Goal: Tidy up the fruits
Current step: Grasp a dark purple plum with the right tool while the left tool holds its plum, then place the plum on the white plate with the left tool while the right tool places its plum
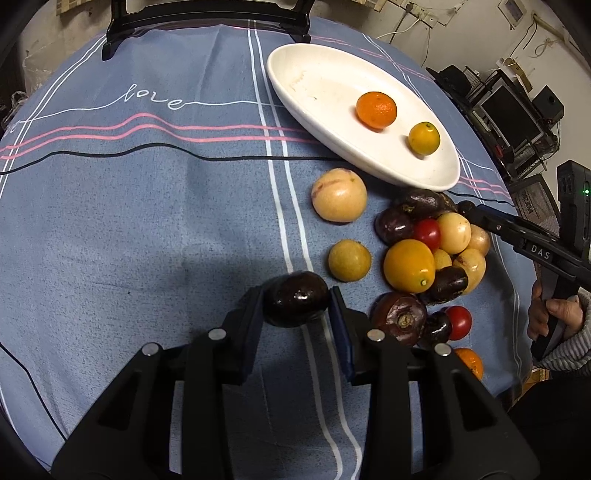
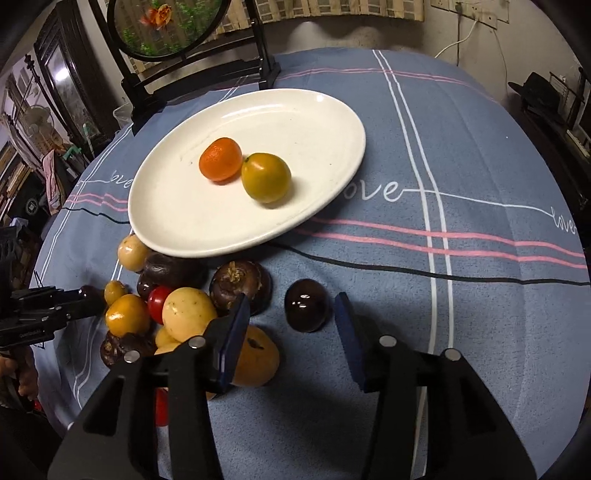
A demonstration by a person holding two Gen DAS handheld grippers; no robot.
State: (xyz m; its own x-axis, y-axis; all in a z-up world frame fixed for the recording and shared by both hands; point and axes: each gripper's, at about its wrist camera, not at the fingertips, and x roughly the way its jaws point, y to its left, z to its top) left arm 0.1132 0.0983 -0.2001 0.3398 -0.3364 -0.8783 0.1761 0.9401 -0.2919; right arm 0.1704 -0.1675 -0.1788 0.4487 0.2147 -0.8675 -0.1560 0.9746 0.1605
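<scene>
My left gripper [image 1: 295,306] is shut on a dark purple fruit [image 1: 295,295] just above the blue cloth, left of the fruit pile [image 1: 424,258]. In the right wrist view my right gripper [image 2: 291,301] stands open around another dark purple fruit [image 2: 306,306] that rests on the cloth; neither pad touches it. The pile [image 2: 177,314] of dark, yellow and red fruits lies to its left. A white oval plate [image 2: 207,218] behind holds an orange mandarin [image 2: 220,159] and a yellow-green citrus [image 2: 266,177]. The same plate [image 1: 332,74] shows in the left wrist view.
A black stand with a round framed picture [image 2: 166,26] rises behind the plate. A large pale fruit [image 1: 339,195] and a smaller yellow one [image 1: 349,260] lie apart from the pile. A person's hand [image 1: 550,317] grips the right tool's handle. Shelves with electronics [image 1: 509,107] stand beyond the table's right edge.
</scene>
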